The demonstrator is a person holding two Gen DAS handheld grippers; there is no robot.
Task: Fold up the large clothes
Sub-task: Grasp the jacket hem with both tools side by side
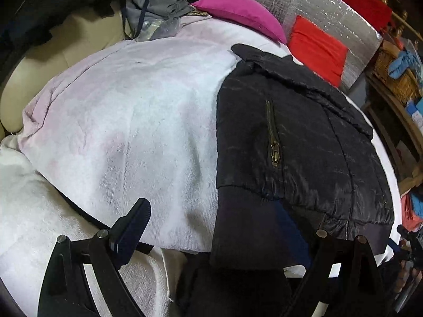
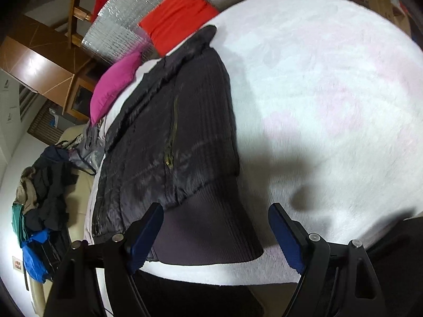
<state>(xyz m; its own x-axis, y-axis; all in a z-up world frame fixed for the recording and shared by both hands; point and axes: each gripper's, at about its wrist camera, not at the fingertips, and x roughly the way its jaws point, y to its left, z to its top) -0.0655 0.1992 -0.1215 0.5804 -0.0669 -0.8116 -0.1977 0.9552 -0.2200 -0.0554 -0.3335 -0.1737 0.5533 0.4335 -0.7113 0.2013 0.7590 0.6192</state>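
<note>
White fluffy blanket (image 2: 330, 79) on bed; black jacket (image 1: 304, 142), pink cushion (image 1: 238, 10) on top.

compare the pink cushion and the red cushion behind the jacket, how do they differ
The pink cushion is magenta and plump with a rounded, tapering end; the red cushion is orange-red, flatter and squarer. The pink one lies on the white blanket, while the red one leans against the silver quilted backing. Both sit beyond the black jacket collar.

We see the black quilted jacket's (image 1: 304, 137) ribbed hem covering the left gripper's (image 1: 224, 235) right finger; the right-wrist view is motion-blurred.
</note>
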